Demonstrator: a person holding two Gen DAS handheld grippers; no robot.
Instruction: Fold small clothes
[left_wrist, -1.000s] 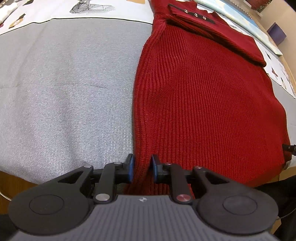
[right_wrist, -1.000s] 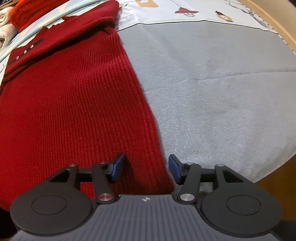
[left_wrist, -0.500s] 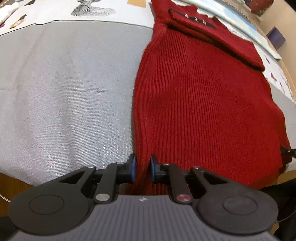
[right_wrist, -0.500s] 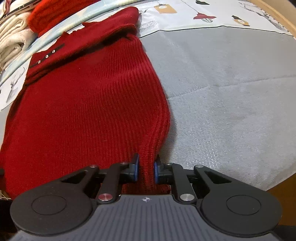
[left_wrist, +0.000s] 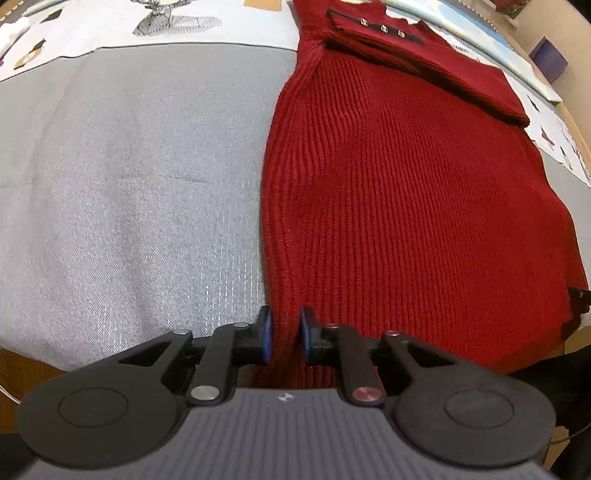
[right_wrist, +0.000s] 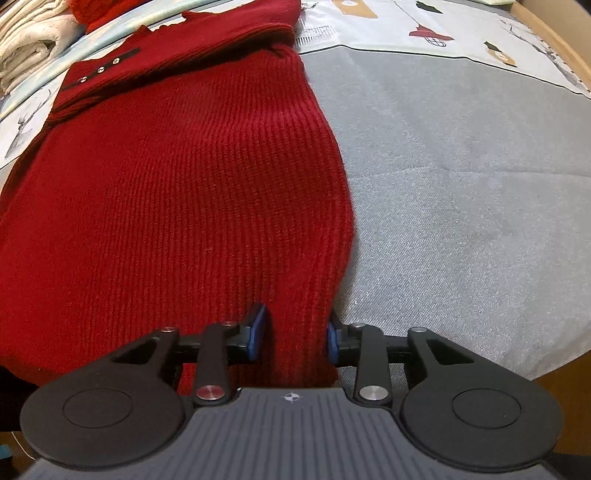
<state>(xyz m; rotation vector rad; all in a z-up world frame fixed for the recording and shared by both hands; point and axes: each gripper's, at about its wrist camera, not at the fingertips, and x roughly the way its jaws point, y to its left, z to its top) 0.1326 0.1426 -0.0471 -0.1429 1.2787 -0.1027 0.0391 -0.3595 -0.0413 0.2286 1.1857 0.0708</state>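
Note:
A red ribbed knit sweater (left_wrist: 406, 192) lies flat on a grey cloth, its sleeves folded across the chest at the far end. It also shows in the right wrist view (right_wrist: 177, 192). My left gripper (left_wrist: 283, 334) is shut on the sweater's near left hem corner. My right gripper (right_wrist: 293, 338) sits at the near right hem corner with its jaws parted around the fabric. The right gripper's tip (left_wrist: 578, 295) shows at the right edge of the left wrist view.
The grey cloth (left_wrist: 129, 192) covers the table, with a printed white cloth (right_wrist: 461, 26) beyond it. Folded white clothes (right_wrist: 29, 40) are stacked far left in the right wrist view. The wooden table edge (right_wrist: 561, 373) runs along the near side.
My right gripper, shut on the hem corner half a second ago, has opened wider. My left gripper closed slightly on the left corner and stayed there.

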